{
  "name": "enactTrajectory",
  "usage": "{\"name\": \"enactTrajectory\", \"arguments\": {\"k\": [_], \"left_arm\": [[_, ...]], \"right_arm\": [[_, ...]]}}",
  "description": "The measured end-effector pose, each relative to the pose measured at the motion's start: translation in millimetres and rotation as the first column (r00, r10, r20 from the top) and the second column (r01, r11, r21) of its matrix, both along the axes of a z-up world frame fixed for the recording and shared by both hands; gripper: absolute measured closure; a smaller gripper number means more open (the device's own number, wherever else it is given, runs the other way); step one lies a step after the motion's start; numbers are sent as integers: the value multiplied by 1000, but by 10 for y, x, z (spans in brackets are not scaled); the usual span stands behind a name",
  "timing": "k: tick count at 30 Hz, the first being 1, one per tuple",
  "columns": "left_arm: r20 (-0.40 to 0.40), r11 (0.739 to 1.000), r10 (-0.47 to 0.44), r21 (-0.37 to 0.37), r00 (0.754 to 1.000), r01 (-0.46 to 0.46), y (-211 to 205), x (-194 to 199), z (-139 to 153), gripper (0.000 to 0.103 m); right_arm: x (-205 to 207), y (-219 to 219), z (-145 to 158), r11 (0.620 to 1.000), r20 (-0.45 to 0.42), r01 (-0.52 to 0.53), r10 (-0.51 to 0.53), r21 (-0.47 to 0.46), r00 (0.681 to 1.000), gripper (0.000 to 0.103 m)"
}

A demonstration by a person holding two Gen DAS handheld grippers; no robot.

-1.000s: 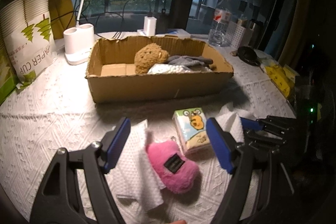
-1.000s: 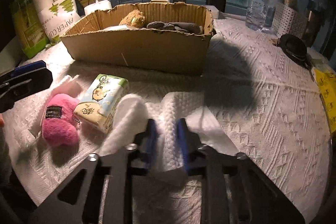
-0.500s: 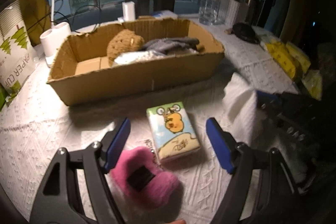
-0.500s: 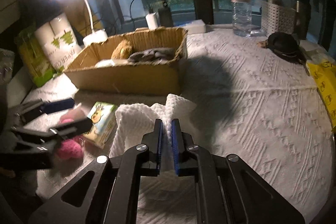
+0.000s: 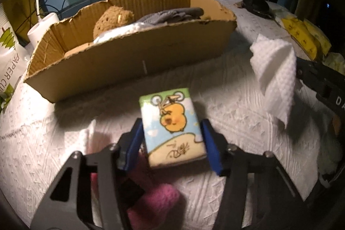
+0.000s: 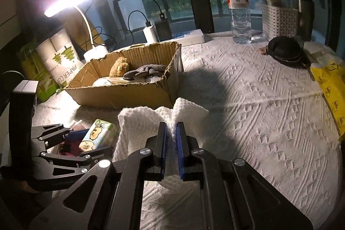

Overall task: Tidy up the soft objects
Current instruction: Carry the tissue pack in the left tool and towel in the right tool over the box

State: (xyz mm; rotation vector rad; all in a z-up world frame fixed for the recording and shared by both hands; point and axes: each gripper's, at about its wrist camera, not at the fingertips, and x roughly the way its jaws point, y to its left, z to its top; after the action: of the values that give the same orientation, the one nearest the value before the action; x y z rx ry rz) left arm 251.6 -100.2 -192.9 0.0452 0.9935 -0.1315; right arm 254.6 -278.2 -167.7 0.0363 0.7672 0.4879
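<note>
1. Behind the two grippers, a torn-edged cardboard box (image 5: 133,64) sits on the white textured table cover (image 6: 258,100). It holds a brown plush toy (image 5: 112,18) toward its left end, a grey cloth (image 5: 172,14) draped across the right, and something white and crinkly (image 5: 120,32) under both.
2. Off to the far right, a white slatted basket (image 6: 279,22) holds some packets too small to make out, with a water bottle (image 6: 239,12) beside it.
3. Left gripper (image 5: 171,139): its blue pads are closed against both sides of the tissue pack (image 5: 172,128), which appears raised above the pink plush (image 5: 157,202) lying below it on the table.
4. Right gripper (image 6: 170,148): pads pressed nearly together, pinching the white paper towel (image 6: 146,120), which bunches up in front of them, off the table.
5. Compared with half a second ago, the left gripper's pads, then spread wide around the tissue pack on the table, have closed on it, and the box looms nearer. The right gripper keeps its pinch on the towel.
</note>
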Motion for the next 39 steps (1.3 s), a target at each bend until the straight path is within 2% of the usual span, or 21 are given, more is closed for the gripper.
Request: {"name": "enactTrajectory", "arguments": {"k": [3,15,27,39], "left_arm": [[11,1000,-13,-12,1000,13,-10,-30,26,55],[122,998,-5,-58,993,12,140,-212,377,55],[220,995,24,-97,975,-2,394,-353,703,55],[280,992,59,-122,958,-25,693,-402,914,55]], "right_arm": [[-11,10,13,1000,5,1,-1,1,1000,93],[-106,122,211,1000,49,-12,13,-18,999,93],[-200,373,488,998,105,-42,47,-48,993,93],[-231,639,712,995,150,-64,74,-72,986,93]]}}
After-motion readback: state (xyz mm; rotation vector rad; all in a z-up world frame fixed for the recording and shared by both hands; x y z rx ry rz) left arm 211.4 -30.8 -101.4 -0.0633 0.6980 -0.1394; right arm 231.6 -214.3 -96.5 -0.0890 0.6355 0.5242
